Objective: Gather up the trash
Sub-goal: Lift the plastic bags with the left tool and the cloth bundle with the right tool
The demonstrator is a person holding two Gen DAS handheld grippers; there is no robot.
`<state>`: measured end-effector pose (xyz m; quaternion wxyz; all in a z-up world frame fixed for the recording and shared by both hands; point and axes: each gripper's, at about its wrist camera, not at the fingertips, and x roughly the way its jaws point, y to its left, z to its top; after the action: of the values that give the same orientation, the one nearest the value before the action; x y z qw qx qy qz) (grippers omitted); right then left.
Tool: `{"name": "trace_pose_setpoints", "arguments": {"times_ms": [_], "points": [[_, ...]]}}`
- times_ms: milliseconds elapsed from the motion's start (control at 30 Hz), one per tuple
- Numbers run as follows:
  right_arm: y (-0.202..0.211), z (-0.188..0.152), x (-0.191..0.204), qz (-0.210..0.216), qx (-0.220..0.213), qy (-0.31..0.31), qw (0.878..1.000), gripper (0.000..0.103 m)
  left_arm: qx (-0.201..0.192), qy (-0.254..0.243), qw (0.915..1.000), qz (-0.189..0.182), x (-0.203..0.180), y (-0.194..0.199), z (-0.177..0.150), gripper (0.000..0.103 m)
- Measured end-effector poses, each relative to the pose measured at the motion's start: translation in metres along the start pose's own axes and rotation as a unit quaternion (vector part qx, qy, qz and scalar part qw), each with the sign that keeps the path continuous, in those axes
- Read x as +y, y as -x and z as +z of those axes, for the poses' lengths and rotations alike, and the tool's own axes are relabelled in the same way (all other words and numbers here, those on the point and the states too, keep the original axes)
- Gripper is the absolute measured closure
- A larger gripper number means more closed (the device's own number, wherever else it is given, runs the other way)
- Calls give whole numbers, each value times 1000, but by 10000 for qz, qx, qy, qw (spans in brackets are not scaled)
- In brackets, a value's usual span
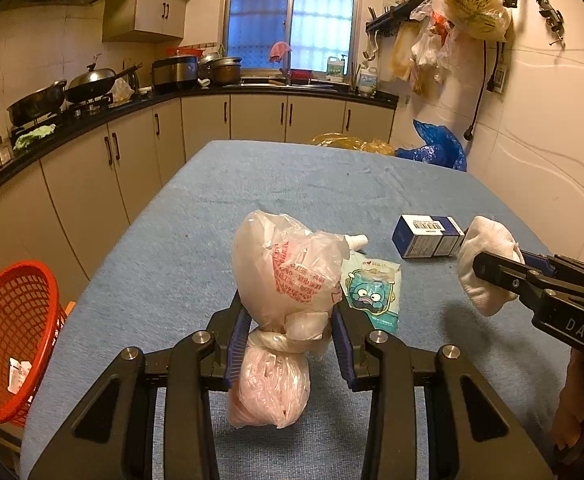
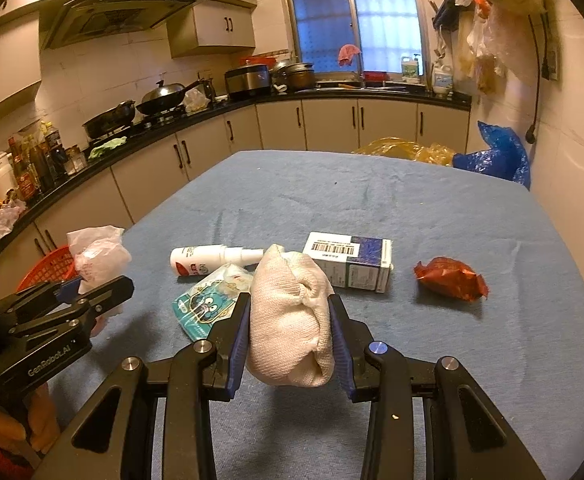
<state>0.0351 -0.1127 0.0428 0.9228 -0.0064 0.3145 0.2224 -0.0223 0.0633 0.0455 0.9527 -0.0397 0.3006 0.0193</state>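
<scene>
Left wrist view: the left gripper (image 1: 292, 328) has its jaws pinching a knotted plastic bag (image 1: 288, 276) at its twisted neck, so 1 thin, crinkled, translucent bulge with red print stands above the blue ribbed pads and a pinker bulge hangs below them, clear of the desk (image 1: 172, 240). Just beyond the bag, on the blue, slightly fuzzy cloth of the desk, lies a flat teal wrapper (image 1: 375, 296) with a cartoon face, and the white tip of a spray bottle (image 1: 357, 241) pokes out from behind the bag. Further right lies a blue-and-white carton (image 1: 427, 237) with a barcode. Only this view shows the inside of the red mesh basket (image 1: 10, 340), standing beside the desk's left edge with a scrap of paper in it.

Right wrist view: the right gripper (image 2: 290, 338) has its jaws pressed on a rolled white cloth (image 2: 288, 320), soft and ribbed, held above the desk. Behind it the bottle appears whole, a white cylinder lying on its side, touching the wrapper's far edge. The carton lies just past the cloth. Only this view shows a crumpled red foil wrapper (image 2: 449, 278) well apart to the right. At the left, the left gripper appears from the side with its bag, and a sliver of the basket shows behind it.
</scene>
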Motion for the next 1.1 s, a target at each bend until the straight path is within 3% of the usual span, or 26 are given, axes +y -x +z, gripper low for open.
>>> {"name": "trace_pose_setpoints", "arguments": {"times_ms": [733, 1100], "points": [[32, 0, 21, -676, -258, 129, 9973, 63, -216, -82, 9996, 136, 0, 18, 1, 67], [43, -1, 43, -661, -270, 318, 9969, 63, -395, -54, 9991, 141, 11, 47, 2, 67]]}}
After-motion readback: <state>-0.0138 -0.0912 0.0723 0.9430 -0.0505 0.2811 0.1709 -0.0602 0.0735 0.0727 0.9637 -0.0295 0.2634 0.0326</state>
